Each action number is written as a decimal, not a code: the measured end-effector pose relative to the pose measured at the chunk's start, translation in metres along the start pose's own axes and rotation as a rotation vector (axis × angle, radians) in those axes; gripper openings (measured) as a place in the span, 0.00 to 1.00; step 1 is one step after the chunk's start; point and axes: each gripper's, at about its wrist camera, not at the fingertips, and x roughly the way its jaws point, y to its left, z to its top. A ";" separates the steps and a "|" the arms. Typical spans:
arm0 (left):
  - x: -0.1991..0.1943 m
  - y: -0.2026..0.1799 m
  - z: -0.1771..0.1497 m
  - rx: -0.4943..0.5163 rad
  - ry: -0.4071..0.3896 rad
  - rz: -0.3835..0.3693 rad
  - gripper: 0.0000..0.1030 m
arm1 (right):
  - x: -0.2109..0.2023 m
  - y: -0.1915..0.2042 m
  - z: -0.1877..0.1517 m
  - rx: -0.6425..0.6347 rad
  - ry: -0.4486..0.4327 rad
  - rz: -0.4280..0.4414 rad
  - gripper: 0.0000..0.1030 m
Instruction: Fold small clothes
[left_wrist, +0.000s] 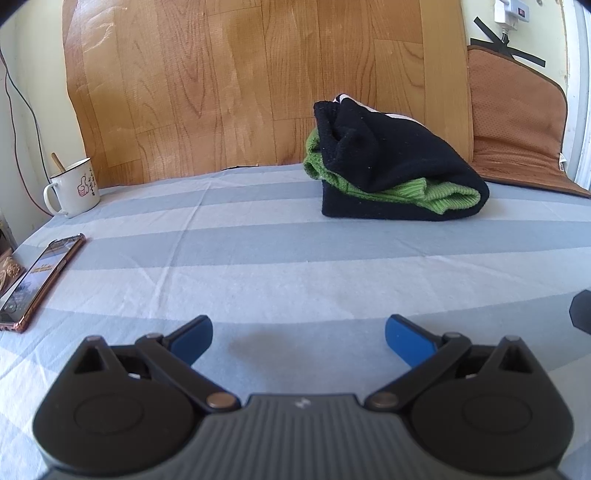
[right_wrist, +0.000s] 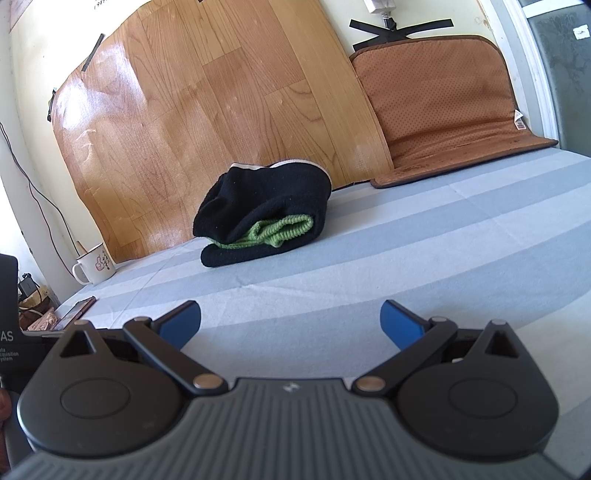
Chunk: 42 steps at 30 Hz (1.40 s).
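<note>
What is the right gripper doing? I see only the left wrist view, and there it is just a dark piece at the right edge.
Observer: The right gripper is open with nothing between its fingers. It is above the striped cloth, apart from the folded clothes.
Operator: What is beyond the white frame at the far right?
Observer: A grey glass pane with a small white label on it.
Operator: Is anything holding the top of the wood-pattern sheet?
Observer: A strip of black tape sits at the upper left edge of the wood-pattern sheet.
</note>
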 end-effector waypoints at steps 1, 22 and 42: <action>0.000 0.000 0.000 0.000 0.000 0.000 1.00 | 0.000 0.000 0.000 0.000 0.000 0.000 1.00; -0.001 0.000 0.000 -0.001 0.000 0.000 1.00 | -0.001 0.000 0.000 0.000 0.000 0.001 1.00; -0.002 -0.001 0.002 0.008 -0.007 -0.005 1.00 | -0.002 0.000 0.000 -0.001 0.000 0.002 1.00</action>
